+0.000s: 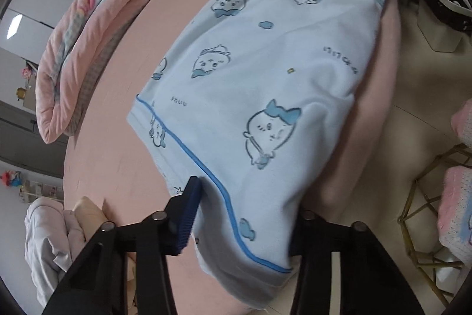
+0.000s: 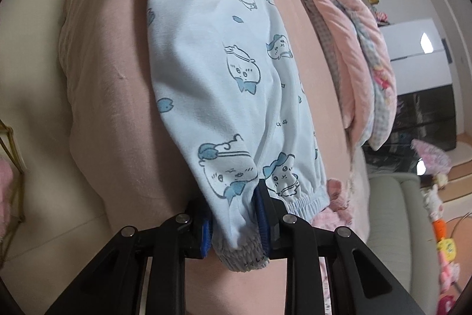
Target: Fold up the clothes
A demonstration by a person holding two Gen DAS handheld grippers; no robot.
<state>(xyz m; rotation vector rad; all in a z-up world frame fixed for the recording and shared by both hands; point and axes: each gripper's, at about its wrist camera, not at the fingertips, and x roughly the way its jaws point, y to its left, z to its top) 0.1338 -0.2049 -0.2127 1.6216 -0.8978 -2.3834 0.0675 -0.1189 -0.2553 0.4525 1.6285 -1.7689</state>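
We see the light-blue cartoon-print shorts (image 1: 265, 55) lying stretched across the pink bed (image 1: 124, 96), one side along the bed edge and draping slightly over it.

Left hand-held gripper (image 1: 236, 214): jaws apart but the blue-piped hem end of the shorts sits between them. The left blue pad (image 1: 188, 214) touches the fabric; the other finger is hidden under the cloth. So we read it as grasping the hem, though the jaws are wide, not pinched tight.

Right hand-held gripper (image 2: 236, 223): clenched on the elastic waistband (image 2: 298, 202) of the shorts, with gathered fabric bunched between both blue pads (image 2: 262, 214). In the left wrist view the same gripper shows as a dark shape at the waistband end, far from the hem.

Relative to the shorts:
- Folded pink quilt (image 1: 76, 55) lies on the bed beyond the far long side of the shorts, apart from them.
- Pink garment (image 2: 333, 205) lies just past the waistband, near it; we can't tell if it touches.
- White crumpled cloth (image 1: 47, 244) sits off the bed near the hem end, on the quilt side.
- Gold wire frame (image 1: 424, 214) stands on the floor on the near-edge side, with pink fabric (image 1: 457, 208) on it.

The shorts look single-layer flat, with no fold visible across the length.
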